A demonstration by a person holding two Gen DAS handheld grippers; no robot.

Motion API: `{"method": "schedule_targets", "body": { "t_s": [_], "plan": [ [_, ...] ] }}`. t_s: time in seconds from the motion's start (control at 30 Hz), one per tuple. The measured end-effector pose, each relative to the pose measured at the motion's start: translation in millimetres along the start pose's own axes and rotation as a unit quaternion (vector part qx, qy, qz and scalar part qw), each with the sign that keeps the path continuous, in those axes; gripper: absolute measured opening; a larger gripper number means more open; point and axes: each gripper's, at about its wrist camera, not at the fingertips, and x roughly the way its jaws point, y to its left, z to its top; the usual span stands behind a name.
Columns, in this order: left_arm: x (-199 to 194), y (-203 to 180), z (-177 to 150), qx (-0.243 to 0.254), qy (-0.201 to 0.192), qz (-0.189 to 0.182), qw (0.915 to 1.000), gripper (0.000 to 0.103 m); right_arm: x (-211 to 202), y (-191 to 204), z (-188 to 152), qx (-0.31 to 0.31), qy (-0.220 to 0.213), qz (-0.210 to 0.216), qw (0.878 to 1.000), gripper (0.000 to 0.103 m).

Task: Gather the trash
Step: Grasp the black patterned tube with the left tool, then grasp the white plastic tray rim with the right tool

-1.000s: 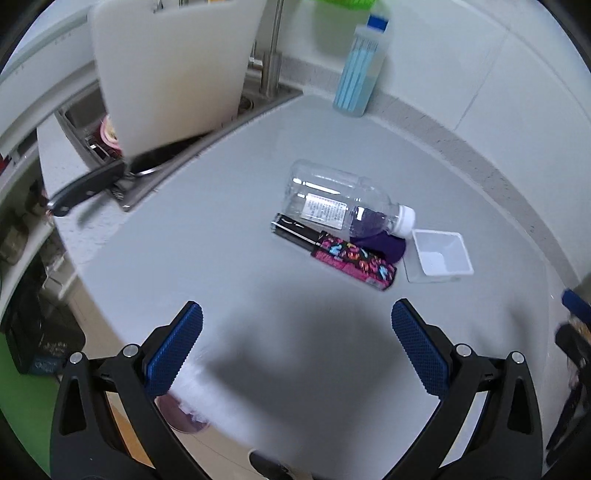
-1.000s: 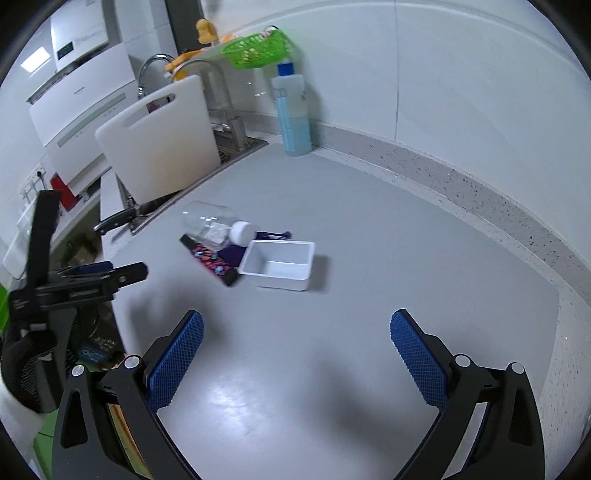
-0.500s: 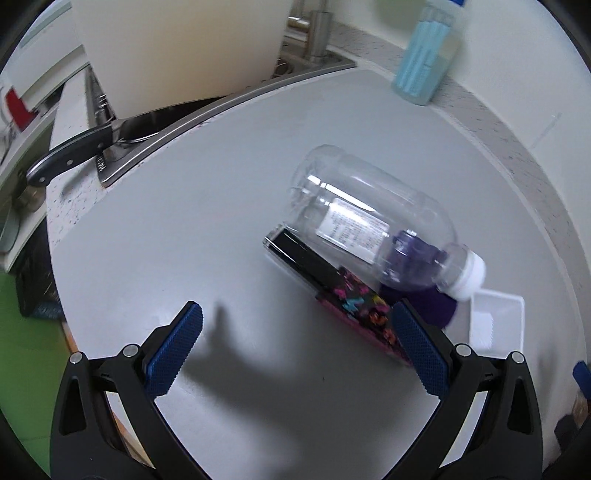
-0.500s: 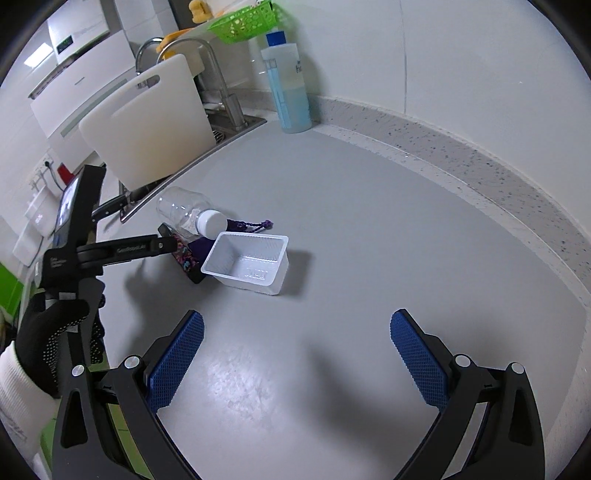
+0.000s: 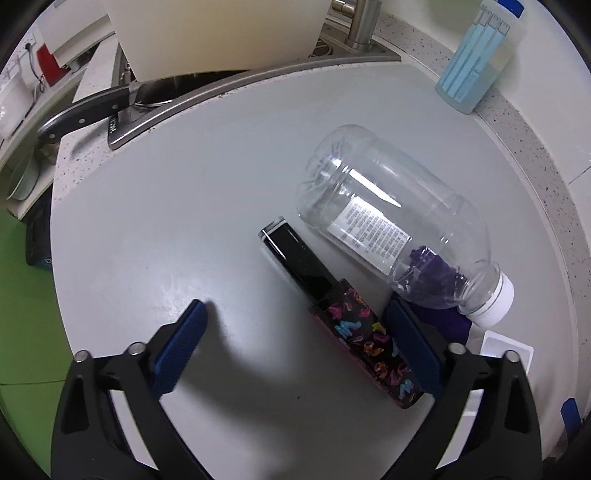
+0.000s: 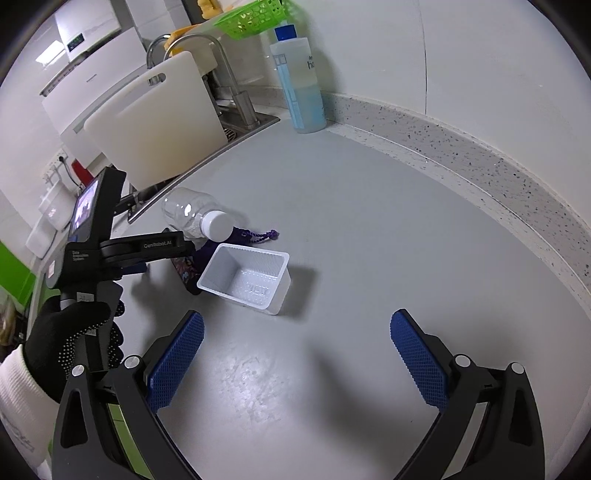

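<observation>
A slim black box with a bright butterfly print (image 5: 347,317) lies on the grey counter (image 5: 166,221), beside a clear empty bottle (image 5: 395,225) on its side with a white cap. A purple scrap (image 5: 447,321) lies under the bottle's neck. My left gripper (image 5: 295,350) points down over the box. Its jaws are closing, with the printed end between them near the right pad (image 5: 413,350), and the left pad stands clear of it. A white plastic tub (image 6: 247,277) sits ahead of my right gripper (image 6: 295,354), which is open with nothing between its fingers.
A white cutting board (image 5: 221,33) leans in the sink, with a black-handled knife (image 5: 85,114) on the rim. A blue liquid bottle (image 6: 303,85) stands by the wall under a green basket (image 6: 255,18). A gloved hand (image 6: 74,332) holds the left gripper.
My left gripper came down and closer, rolling until the box end lay between its fingers, which narrowed a little. My right gripper moved nearer the white tub.
</observation>
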Motion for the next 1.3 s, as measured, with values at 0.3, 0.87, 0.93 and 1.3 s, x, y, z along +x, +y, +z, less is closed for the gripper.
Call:
{"method": "schedule_targets", "body": {
  "t_s": [0.3, 0.87, 0.93, 1.3],
  "plan": [
    [-8, -5, 6, 0.019, 0.014, -0.040, 0.9989, 0.042, 0, -7, 5, -0.002, -0.001, 0.011, 1.000, 0.097],
    [-9, -4, 5, -0.074, 0.033, -0.054, 0.9952, 0.040, 8, -9, 10, -0.002, 0.000, 0.037, 0.999, 0.097],
    [-9, -6, 4, -0.089, 0.031, -0.056, 0.9940, 0.040, 8, -8, 11, -0.004, 0.000, 0.039, 0.999, 0.097],
    [-21, -6, 15, -0.083, 0.012, -0.108, 0.9906, 0.024, 1, -8, 17, -0.009, -0.010, 0.038, 0.999, 0.097]
  ]
}}
